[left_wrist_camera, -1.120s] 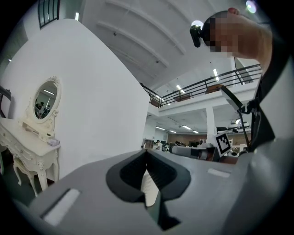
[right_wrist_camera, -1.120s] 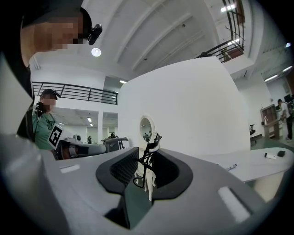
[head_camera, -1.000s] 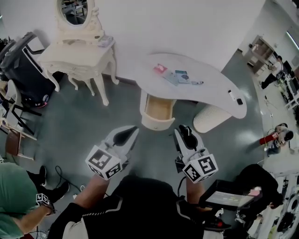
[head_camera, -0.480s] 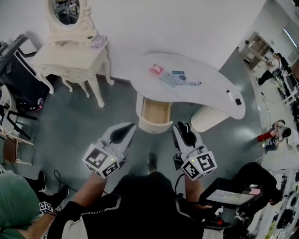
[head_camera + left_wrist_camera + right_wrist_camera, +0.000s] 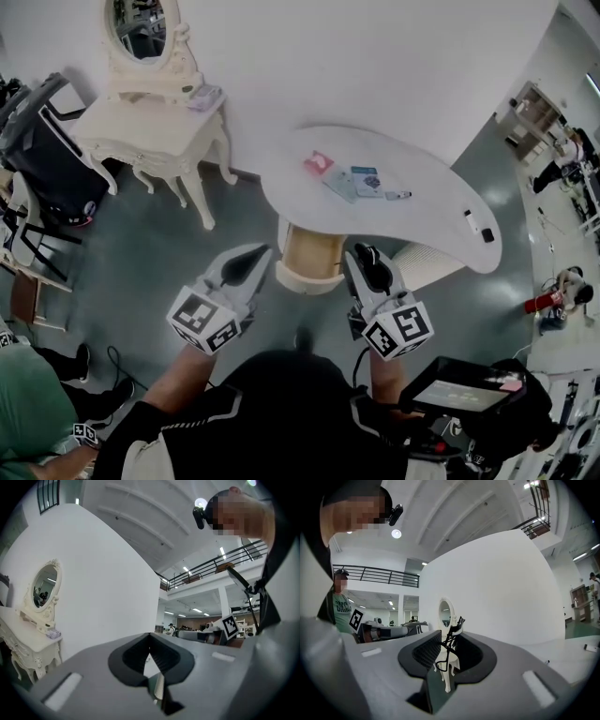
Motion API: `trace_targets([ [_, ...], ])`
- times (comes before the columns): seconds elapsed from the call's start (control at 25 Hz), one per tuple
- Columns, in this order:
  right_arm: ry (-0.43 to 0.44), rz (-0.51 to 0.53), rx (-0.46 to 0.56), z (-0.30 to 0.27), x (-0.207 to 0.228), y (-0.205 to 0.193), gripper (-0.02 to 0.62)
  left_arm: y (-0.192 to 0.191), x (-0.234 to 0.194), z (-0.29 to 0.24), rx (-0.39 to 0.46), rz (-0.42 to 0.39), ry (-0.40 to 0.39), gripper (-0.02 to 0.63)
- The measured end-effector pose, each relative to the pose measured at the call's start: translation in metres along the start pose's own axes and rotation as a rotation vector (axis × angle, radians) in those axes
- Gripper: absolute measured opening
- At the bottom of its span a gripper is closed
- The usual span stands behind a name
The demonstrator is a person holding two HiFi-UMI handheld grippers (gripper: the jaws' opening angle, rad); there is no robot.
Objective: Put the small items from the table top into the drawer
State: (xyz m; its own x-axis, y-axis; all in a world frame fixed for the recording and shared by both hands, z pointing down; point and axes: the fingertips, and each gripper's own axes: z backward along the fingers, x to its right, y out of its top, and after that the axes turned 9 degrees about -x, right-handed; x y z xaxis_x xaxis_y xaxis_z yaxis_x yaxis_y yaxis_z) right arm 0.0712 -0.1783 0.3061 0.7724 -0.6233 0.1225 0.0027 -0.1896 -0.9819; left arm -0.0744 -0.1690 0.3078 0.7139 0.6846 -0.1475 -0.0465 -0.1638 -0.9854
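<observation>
While both grippers point level toward the white table, the right gripper is clamped narrowly on a black eyelash curler — its looped handles hang between the pads and its curved head sticks up past the tips. The left gripper carries nothing; its jaw tips come together, leaving only a thin wedge of light behind them.

In the head view the open drawer, pale wood inside, sits under the table top at 12 o'clock from the grippers. On the top, a pink packet lies at 12 o'clock beyond the drawer. Two blue-grey cards lie just at its 4 o'clock, and a small pen-like piece lies at 3 o'clock of the cards. Well apart, toward the table's 4 o'clock end, lie a small white piece and a black piece — near each other.

A cream dressing table with an oval mirror stands at 10 o'clock.
</observation>
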Motion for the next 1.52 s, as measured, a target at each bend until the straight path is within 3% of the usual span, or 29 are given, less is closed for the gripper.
trace_targets([
  [0.36, 0.074, 0.025, -0.015, -0.033, 0.045, 0.01, 0.095, 0.013, -0.019, -0.049, -0.01, -0.037, 0.068, 0.0],
  [0.6, 0.115, 0.024, -0.017, -0.047, 0.065, 0.013, 0.095, 0.013, -0.021, -0.07, -0.032, -0.037, 0.085, 0.0],
  [0.8, 0.144, 0.045, -0.046, -0.059, 0.083, 0.008, 0.095, 0.008, -0.033, -0.094, -0.028, -0.025, 0.147, 0.0],
  [1.28, 0.21, 0.025, -0.136, -0.094, 0.114, -0.024, 0.095, -0.03, -0.053, -0.139, -0.117, 0.055, 0.144, 0.0],
  [1.52, 0.204, 0.025, -0.212, -0.119, 0.114, -0.054, 0.095, -0.049, -0.074, -0.144, -0.138, 0.055, 0.104, 0.0],
])
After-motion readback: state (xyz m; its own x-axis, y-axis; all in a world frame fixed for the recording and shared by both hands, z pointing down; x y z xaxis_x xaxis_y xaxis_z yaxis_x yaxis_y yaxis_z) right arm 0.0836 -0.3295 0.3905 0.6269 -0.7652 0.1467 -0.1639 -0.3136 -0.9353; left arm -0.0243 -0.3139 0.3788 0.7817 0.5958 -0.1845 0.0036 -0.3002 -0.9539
